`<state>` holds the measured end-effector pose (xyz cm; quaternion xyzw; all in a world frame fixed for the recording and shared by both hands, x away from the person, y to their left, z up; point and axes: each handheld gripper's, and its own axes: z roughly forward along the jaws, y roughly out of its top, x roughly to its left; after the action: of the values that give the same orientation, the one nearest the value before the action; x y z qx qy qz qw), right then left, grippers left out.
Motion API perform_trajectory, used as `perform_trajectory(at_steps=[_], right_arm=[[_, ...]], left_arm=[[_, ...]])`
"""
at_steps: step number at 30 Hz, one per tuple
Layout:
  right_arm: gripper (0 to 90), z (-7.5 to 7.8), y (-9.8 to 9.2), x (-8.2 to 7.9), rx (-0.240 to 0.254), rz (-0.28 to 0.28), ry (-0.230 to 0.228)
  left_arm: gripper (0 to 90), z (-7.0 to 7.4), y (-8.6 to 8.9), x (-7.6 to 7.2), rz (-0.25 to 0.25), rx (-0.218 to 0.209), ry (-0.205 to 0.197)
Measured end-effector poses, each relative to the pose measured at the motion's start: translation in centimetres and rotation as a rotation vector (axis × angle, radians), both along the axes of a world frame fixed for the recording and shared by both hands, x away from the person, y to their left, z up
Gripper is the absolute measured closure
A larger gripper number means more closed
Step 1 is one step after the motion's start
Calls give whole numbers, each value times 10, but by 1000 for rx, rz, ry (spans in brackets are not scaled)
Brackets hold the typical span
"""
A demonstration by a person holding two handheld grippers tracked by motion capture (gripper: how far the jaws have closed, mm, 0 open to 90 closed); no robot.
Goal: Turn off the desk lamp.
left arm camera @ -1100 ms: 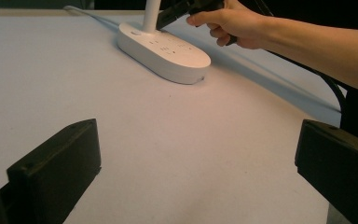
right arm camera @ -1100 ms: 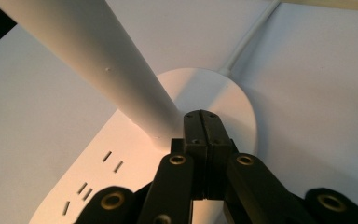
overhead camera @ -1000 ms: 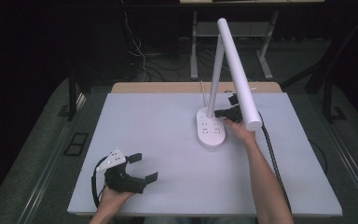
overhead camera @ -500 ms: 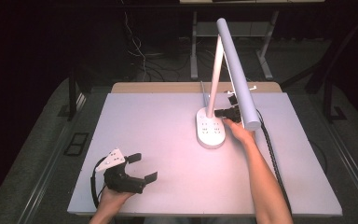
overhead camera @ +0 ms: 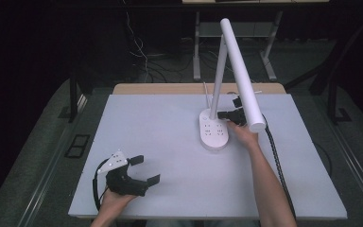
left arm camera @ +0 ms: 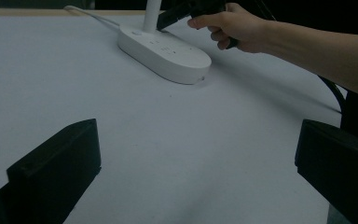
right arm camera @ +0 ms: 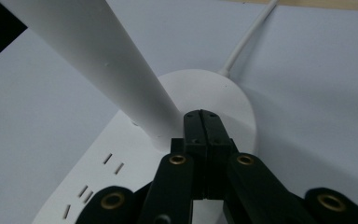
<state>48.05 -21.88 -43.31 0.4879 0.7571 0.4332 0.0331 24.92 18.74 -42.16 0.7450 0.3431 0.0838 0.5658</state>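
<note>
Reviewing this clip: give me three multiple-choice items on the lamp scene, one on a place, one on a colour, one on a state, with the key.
1. Where are the tips of the right gripper?
A. at the foot of the lamp's post, over the lamp base
B. at the table's near edge
C. on the lamp head

2. What colour is the desk lamp?
A. black
B. white
C. red

3. How do the jaws of the left gripper stand?
A. shut on the cable
B. shut on nothing
C. wide apart with nothing between them

Key: 1 A, the right gripper view shows the shut tips beside the post's foot; 2 B, white in all views; 3 C, the left gripper view shows bare table between them.
</note>
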Motion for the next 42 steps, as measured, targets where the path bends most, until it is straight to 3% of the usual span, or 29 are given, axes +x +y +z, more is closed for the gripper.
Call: perform_trajectory(at_steps=[22, 38, 42], right_arm=[[900, 5, -7, -3, -24, -12, 5], [900, 29, -24, -23, 8, 26, -50], [841, 35, -28, -33, 6, 34, -63]], left_arm=[[0, 1, 1, -1, 3, -3, -5], [0, 1, 0, -1, 3, -3, -5], [0, 1, 0, -1, 3, -3, -4]])
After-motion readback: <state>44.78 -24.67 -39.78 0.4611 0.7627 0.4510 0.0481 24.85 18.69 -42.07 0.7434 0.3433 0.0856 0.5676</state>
